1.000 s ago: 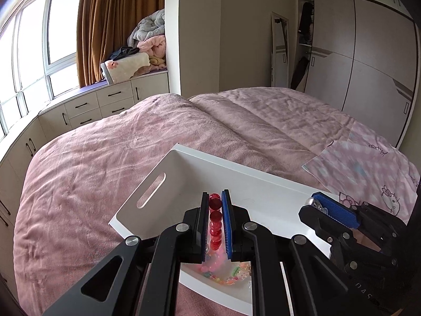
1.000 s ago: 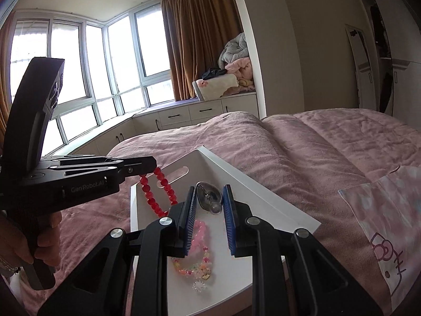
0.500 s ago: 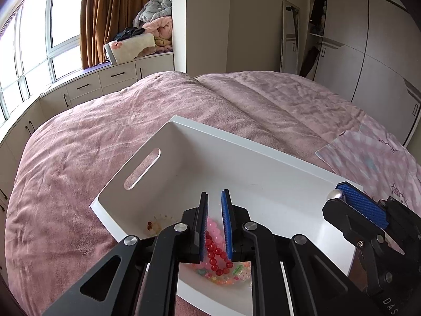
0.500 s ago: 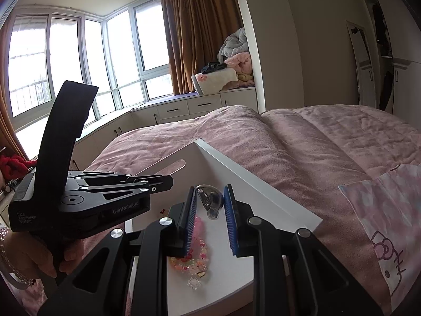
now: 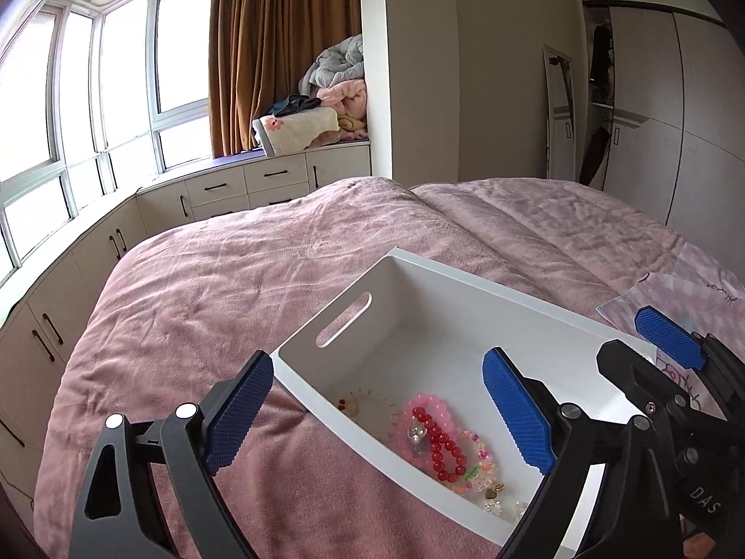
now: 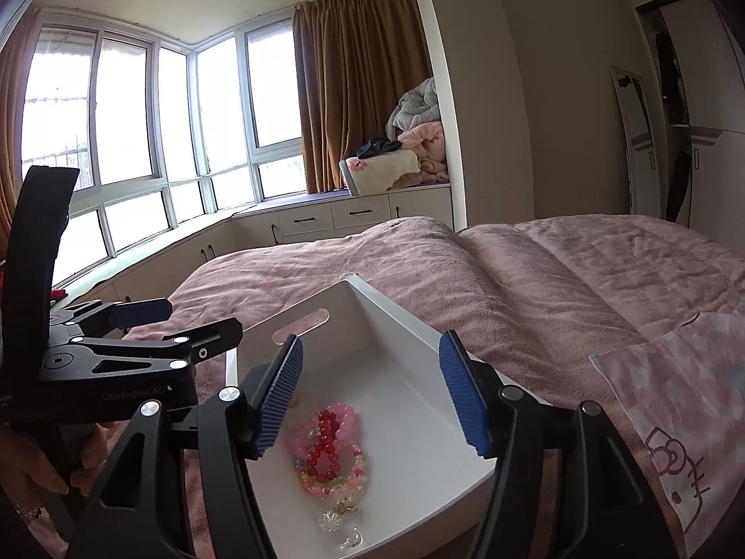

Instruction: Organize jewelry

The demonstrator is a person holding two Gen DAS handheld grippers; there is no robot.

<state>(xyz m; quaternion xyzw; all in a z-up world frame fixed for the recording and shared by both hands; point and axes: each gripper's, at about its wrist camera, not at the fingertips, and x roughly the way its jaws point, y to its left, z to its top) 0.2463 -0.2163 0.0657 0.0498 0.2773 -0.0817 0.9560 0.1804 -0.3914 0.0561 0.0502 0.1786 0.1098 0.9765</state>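
Inside the white plastic box with a slot handle [image 5: 372, 326], the red round-bead bracelet [image 5: 440, 442] is seen on the pink bead bracelet [image 5: 426, 407], both the left gripper [image 5: 377, 414] and right gripper [image 6: 370, 396] are spread wide with nothing held, so another piece must probably be fetched next.

from my left camera i see the left gripper [image 5: 377, 407] with its jaws spread wide and nothing between them. under it stands a white box [image 5: 470, 326] with a slot handle, on the pink bedcover [image 5: 233, 279]. inside the box, near the front wall, a red bead bracelet [image 5: 440, 442] lies on top of a pink bead bracelet [image 5: 426, 407], with some small mixed beads [image 5: 479, 470] beside them. at the right edge the right gripper [image 5: 652, 344] is also spread apart, beside the box rim.
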